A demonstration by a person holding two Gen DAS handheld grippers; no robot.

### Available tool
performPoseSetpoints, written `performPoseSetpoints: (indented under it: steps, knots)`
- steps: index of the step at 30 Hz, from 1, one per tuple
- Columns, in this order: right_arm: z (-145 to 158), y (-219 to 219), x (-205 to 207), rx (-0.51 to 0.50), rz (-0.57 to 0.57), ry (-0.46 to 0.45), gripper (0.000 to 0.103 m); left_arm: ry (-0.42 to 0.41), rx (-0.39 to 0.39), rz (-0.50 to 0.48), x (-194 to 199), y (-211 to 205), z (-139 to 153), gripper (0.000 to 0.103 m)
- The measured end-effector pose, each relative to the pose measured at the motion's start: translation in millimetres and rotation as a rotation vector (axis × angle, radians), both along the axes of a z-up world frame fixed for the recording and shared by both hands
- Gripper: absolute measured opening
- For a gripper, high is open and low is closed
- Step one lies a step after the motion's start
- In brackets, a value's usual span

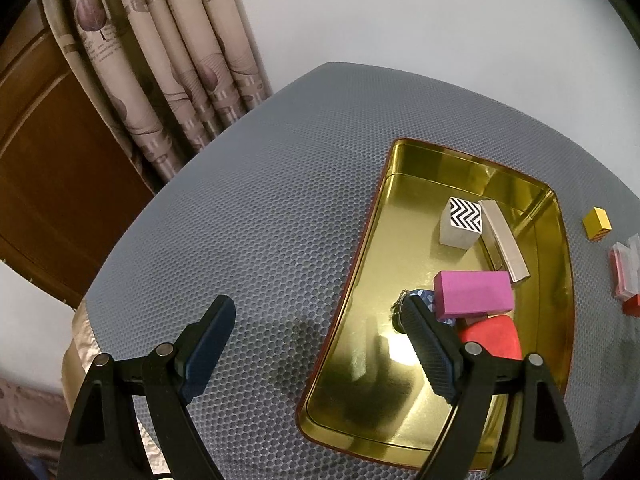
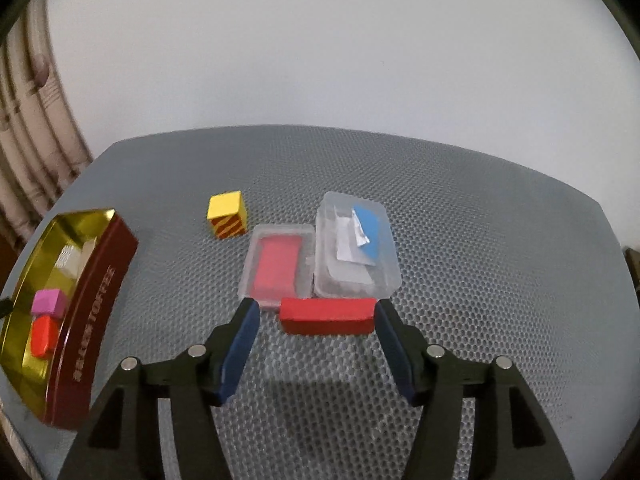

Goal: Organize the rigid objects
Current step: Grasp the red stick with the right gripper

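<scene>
A gold tin tray [image 1: 360, 280] with dark red outer walls [image 2: 96, 300] sits on the grey honeycomb mat. It holds a zigzag-topped white cube [image 1: 460, 222], a silver bar [image 1: 504, 240], a pink block [image 1: 472, 292], a red block [image 1: 492, 338] and a partly hidden blue patterned object [image 1: 424, 298]. My left gripper [image 1: 320, 320] is open and empty over the tray's left rim. My right gripper [image 2: 316, 320] is open, its fingers on either side of a red bar [image 2: 328, 314] lying on the mat. Beyond it lie a yellow striped cube [image 2: 227, 214] and two clear plastic cases [image 2: 280, 264] [image 2: 356, 248].
A patterned curtain [image 1: 168, 60] and a brown wooden door [image 1: 52, 168] stand behind the table's left corner. A pale wall rises behind the table. The mat's edge drops off at the near left [image 1: 80, 332].
</scene>
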State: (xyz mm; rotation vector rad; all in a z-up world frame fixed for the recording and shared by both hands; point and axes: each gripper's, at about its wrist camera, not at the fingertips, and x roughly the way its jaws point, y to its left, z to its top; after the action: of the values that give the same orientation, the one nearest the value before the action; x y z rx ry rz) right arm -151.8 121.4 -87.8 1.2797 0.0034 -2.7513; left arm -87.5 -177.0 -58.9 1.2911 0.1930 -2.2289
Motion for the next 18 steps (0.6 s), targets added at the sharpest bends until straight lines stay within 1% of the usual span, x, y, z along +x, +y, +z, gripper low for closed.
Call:
performPoseSetpoints:
  steps: [4,6,9,10,13,18]
  knots:
    - [-4.0,-0.8,-8.7,0.027,-0.079,0.018,0.061,-0.003,0.001,-0.006,0.1,-0.5,-0.9,0.083]
    - [-8.1,-1.6,-13.5,0.064,-0.113,0.011,0.061,-0.005,0.0,-0.008,0.7,-0.7,-0.9,0.083]
    - [-17.9,-2.9,-18.8,0.061,-0.099,-0.02,0.061,-0.006,0.002,-0.009,1.2,-0.9,-1.1,0.083]
    - [-19.4,-2.2,-16.7,0.054,-0.093,-0.013,0.061,-0.006,0.003,-0.01,1.4,-0.9,-1.1,0.083]
    - [-19.2,2.4,-8.2,0.075,-0.086,0.0,0.061,-0.006,0.005,-0.01,1.9,-1.3,-1.5,0.083]
    - [-24.5,22.9,6.5,0.049,-0.063,-0.033,0.061,-0.01,0.003,-0.013,0.4,-0.3,-1.5,0.083]
